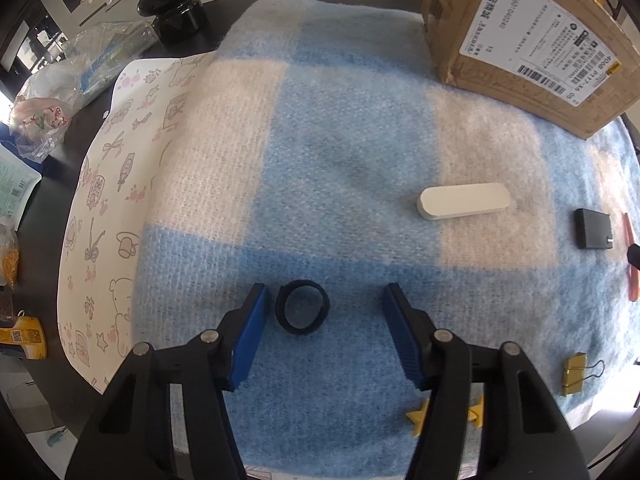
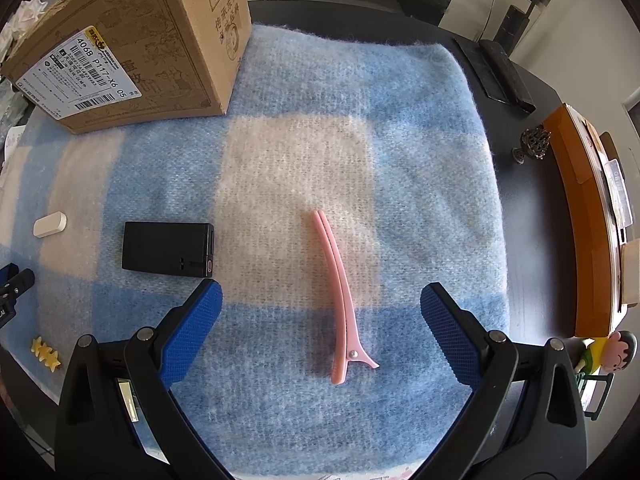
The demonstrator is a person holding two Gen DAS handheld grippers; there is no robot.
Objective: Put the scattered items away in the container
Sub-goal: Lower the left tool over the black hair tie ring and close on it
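Note:
A cardboard box (image 1: 532, 36) stands at the far right of a blue-and-white checked blanket (image 1: 340, 152); it also shows at the far left in the right wrist view (image 2: 132, 40). My left gripper (image 1: 325, 296) is open, low over the blanket, with a black strap ring (image 1: 303, 307) between its fingers near the left pad. A white oblong case (image 1: 464, 201), a black block (image 1: 594, 229), a gold binder clip (image 1: 576, 374) and a yellow star clip (image 1: 418, 418) lie around. My right gripper (image 2: 320, 292) is open around a pink hair clip (image 2: 340, 304). The black block (image 2: 168, 249) lies to its left.
A black vase (image 1: 172, 4), plastic bags (image 1: 80, 72) and a patterned sheet (image 1: 120, 208) lie left of the blanket. In the right wrist view a dark bar (image 2: 504, 76), a small metal ornament (image 2: 534, 144), an orange box (image 2: 588, 224) and a figurine (image 2: 608, 356) sit on the right.

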